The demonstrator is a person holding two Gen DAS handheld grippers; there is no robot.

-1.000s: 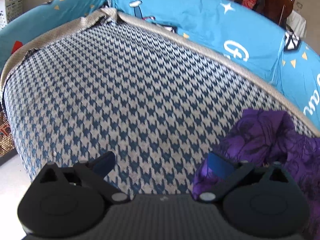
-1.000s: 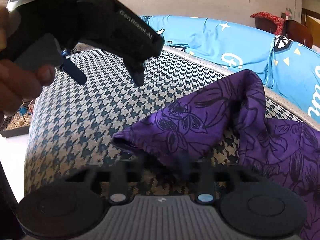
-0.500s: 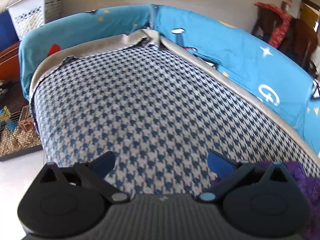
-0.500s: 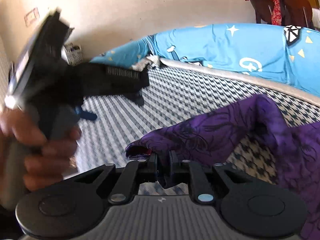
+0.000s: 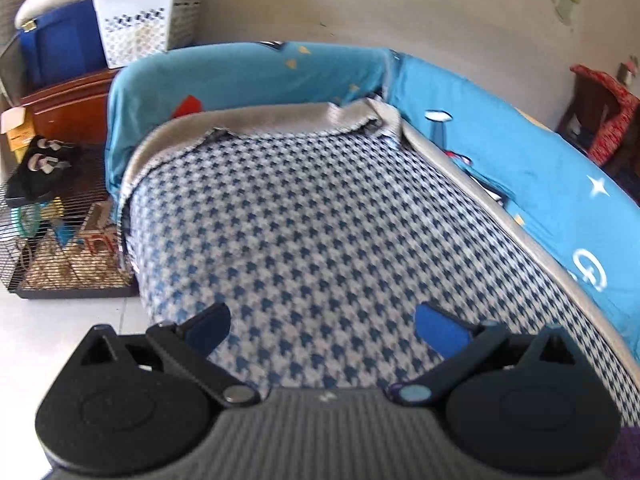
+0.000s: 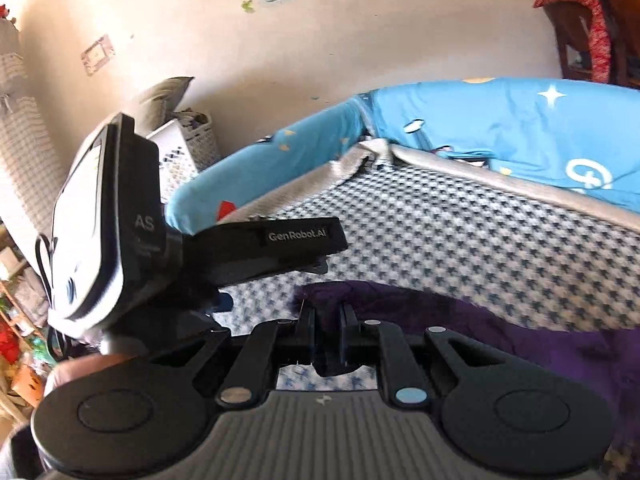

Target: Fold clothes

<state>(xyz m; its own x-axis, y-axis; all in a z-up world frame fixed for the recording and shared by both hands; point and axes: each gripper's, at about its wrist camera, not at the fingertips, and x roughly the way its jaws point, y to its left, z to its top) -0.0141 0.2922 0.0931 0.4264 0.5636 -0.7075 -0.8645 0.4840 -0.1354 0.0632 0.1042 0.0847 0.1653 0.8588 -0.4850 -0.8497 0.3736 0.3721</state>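
A purple flower-print garment lies on the houndstooth blanket of the bed. My right gripper is shut on the garment's edge and holds it lifted off the blanket. In the left wrist view my left gripper is open above the blanket with nothing between its fingers; a sliver of the purple garment shows at the bottom right corner. In the right wrist view the left gripper's black body hangs to the left of my right one, with a hand under it.
A blue padded bumper runs around the far and right sides of the bed. On the floor to the left stand a wire cage, a wooden cabinet and a white basket. A dark chair with red cloth is at the far right.
The right gripper closed on the purple garment's edge and lifted it. The left gripper, still open, swung up and away to the left; the garment has almost left its view.
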